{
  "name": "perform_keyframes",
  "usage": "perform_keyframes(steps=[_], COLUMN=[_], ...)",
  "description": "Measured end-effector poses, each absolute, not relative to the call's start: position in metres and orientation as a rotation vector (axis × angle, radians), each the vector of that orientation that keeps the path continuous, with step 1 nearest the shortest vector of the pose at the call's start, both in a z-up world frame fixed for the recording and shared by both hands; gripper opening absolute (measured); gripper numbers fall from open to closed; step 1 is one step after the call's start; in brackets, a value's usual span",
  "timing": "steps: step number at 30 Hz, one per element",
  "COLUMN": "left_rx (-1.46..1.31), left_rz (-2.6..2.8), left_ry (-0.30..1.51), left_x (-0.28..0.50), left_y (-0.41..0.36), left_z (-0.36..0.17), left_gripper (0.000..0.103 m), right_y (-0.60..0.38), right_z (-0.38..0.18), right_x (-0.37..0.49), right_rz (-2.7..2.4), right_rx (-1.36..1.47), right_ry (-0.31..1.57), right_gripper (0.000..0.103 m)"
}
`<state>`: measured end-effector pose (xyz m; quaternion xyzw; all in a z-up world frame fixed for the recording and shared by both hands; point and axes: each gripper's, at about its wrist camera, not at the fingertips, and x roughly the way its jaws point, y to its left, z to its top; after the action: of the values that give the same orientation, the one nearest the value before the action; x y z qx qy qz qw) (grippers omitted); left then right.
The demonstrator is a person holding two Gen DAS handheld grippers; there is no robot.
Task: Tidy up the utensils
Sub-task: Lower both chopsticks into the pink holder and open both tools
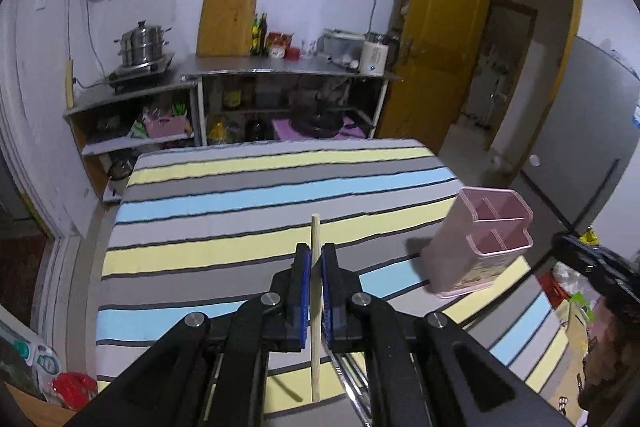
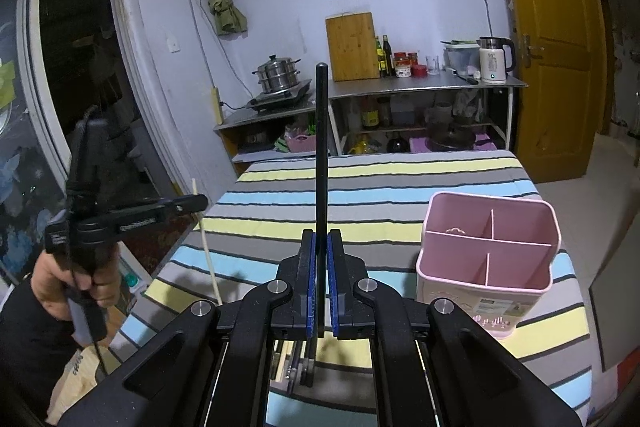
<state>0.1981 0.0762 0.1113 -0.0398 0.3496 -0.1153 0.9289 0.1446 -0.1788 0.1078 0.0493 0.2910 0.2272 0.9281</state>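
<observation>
A pale wooden chopstick (image 1: 315,291) sits clamped upright in the closed left gripper (image 1: 315,259); a black utensil (image 2: 322,163) stands pinched in the closed right gripper (image 2: 321,247), the pink holder (image 2: 488,259) just right of it on the striped surface (image 2: 380,187)

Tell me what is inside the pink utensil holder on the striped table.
The pink utensil holder shows three compartments split by thin dividers, and no utensil stands in any. Only bare pink walls are visible; the compartment floors are hidden by the near wall.

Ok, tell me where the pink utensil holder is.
The pink utensil holder stands upright on the striped tablecloth, right of the right tongs in both wrist views.
</observation>
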Motion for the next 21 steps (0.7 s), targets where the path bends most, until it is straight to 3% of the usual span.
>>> perform_keyframes(steps=[21], left_rx=[-0.113], left_rz=[-0.462], left_ry=[0.638], left_x=[0.203], left_y=[-0.030], left_z=[0.173], left_gripper=[0.005], right_y=[-0.230], right_z=[0.137], right_x=[0.136], right_rz=[0.356], right_rx=[0.151], right_ry=[0.537], right_gripper=[0.005])
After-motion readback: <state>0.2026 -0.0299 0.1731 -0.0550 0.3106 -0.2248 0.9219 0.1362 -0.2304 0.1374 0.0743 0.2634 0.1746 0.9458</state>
